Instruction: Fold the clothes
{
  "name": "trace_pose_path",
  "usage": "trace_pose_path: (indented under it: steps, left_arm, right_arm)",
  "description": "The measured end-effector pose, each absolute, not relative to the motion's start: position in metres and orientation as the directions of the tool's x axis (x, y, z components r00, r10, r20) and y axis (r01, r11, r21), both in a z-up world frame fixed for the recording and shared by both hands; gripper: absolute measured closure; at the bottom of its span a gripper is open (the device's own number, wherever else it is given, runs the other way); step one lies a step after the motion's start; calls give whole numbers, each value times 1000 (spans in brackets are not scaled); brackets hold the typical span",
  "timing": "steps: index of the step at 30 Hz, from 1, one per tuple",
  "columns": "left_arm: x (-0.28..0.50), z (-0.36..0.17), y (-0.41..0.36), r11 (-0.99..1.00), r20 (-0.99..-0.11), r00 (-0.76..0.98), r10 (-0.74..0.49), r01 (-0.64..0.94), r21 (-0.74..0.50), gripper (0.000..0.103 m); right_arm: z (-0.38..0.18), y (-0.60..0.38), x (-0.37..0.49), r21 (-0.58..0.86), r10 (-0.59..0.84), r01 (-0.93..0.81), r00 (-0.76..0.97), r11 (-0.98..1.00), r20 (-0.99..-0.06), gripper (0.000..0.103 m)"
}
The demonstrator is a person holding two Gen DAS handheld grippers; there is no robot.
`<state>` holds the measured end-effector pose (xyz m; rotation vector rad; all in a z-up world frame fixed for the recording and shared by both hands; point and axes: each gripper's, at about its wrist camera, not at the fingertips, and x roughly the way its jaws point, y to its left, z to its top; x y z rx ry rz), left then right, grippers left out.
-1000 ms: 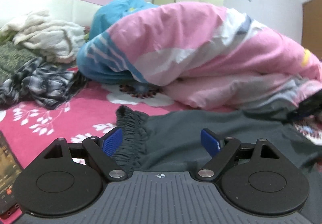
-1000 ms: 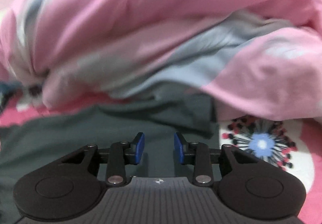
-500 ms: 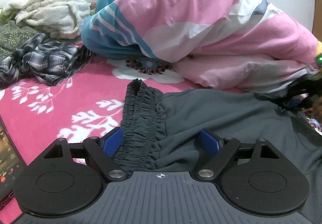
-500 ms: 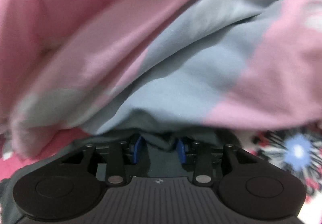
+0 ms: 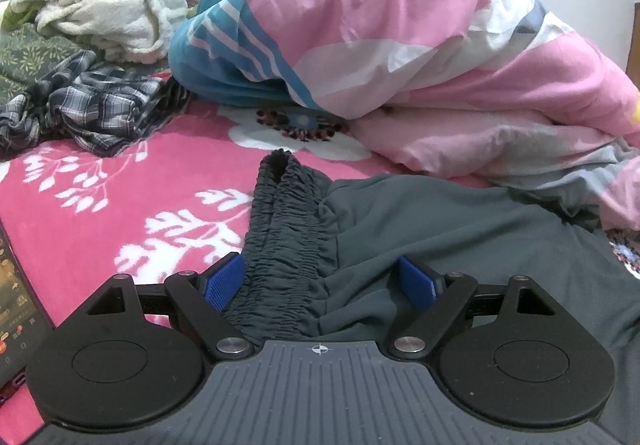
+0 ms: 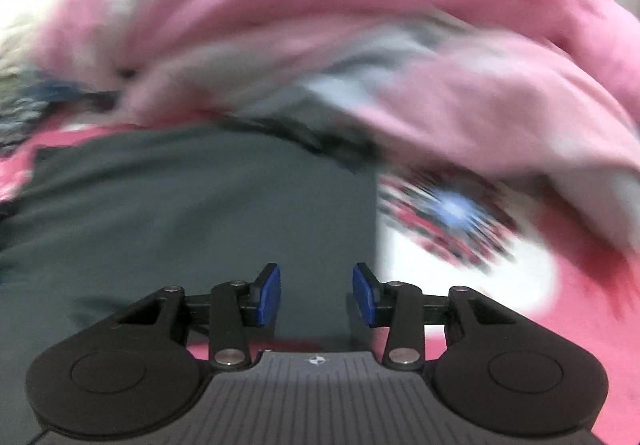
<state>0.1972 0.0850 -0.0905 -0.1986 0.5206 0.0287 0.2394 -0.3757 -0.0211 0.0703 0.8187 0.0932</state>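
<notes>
My left gripper [image 5: 320,279] gapes wide around dark grey elastic-waist trousers [image 5: 420,229], unpinched; right gripper [image 6: 316,295] half-open, empty; pink quilt [image 6: 320,17] blurred.

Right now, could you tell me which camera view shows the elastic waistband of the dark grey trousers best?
The left wrist view: the gathered waistband lies sharp and close, running away from the left gripper between its wide-set fingers. The right wrist view is motion-blurred and shows only plain grey trouser fabric, with no waistband visible.
</notes>
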Motion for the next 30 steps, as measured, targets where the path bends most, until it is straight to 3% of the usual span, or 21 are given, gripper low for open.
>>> trace_pose_path:
  steps: [2,5,8,14,15,16,18,22,25,26,27,29,30]
  left_arm:
    - [198,-91,86,978,-497,867,-26,-81,-192,18]
    - [199,-91,86,978,-504,863,-25,-84,-193,18]
    - [199,-91,86,977,-505,863,-26,-84,-194,18]
    - [199,-91,89,974,-503,864,-29,-88,-208,18]
    - [199,-91,89,973,-503,864,-30,-89,-211,18]
    - [199,-91,90,973,-503,864,-30,-90,-214,18]
    - [199,-91,92,971,-504,863,-30,-94,-221,18]
    - [201,-91,93,968,-512,858,-30,-103,-228,18]
    - [201,-91,92,970,-515,856,-29,-101,-222,18]
    - [201,-91,92,970,-514,857,-30,-100,-223,18]
    - [200,-91,93,969,-514,857,-30,-101,-226,18]
    - [200,-92,94,968,-515,857,-30,-105,-230,18]
    - [200,-92,94,967,-515,856,-30,-106,-231,18]
  right_arm:
    - [-19,-412,230,335,168,107,700,936,-694,60]
    - [-29,-452,208,680,326,262,724,685,-608,59]
    - [-48,-449,200,792,446,327,687,516,-574,55]
    - [-77,-421,231,714,396,437,616,547,-681,50]
    - [-80,-421,236,705,366,439,632,557,-683,55]
    - [-81,-422,240,698,338,438,649,567,-681,74]
    - [-74,-420,242,698,312,409,681,587,-662,98]
    - [-35,-396,227,531,181,235,767,814,-616,98]
    - [-48,-379,237,306,77,191,723,932,-686,96]
    - [-53,-373,241,227,39,175,706,958,-707,94]
    - [-61,-371,245,178,4,187,676,966,-737,84]
    - [-63,-372,243,163,-18,193,695,968,-719,80]
    - [-60,-373,243,156,-39,213,698,965,-715,69]
